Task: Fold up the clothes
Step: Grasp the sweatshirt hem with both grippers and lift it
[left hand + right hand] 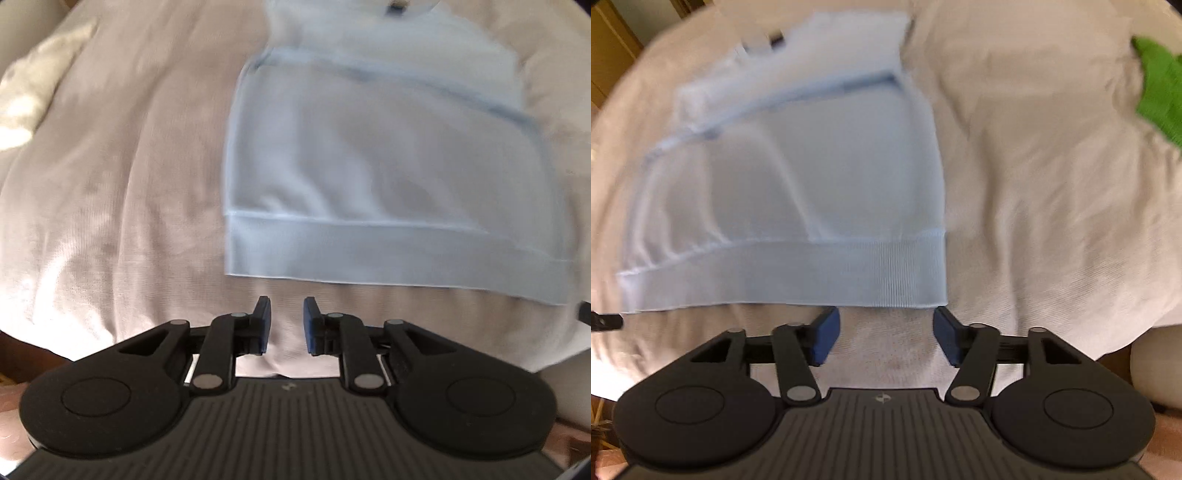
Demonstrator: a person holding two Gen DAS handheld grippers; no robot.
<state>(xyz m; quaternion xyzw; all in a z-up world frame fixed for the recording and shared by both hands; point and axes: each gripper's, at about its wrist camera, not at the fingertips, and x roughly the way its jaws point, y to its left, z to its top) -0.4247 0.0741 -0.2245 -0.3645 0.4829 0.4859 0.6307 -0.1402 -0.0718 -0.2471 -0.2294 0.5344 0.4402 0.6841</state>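
Observation:
A pale blue sweatshirt [388, 158] lies flat on the beige bed cover [122, 177], its sleeves folded in over the body and its ribbed hem nearest me. My left gripper [287, 325] hovers over bare cover just short of the hem's left part, jaws a narrow gap apart with nothing between them. In the right wrist view the same sweatshirt [812, 177] fills the left half. My right gripper [886, 332] stands open just below the hem's right corner, empty. The blue pads [827, 332] touch no cloth.
A green garment [1160, 96] lies at the far right of the bed cover [1052, 184]. A cream pillow [37, 88] sits at the far left. A wooden cabinet [609, 55] stands beyond the bed. The bed's near edge runs close under both grippers.

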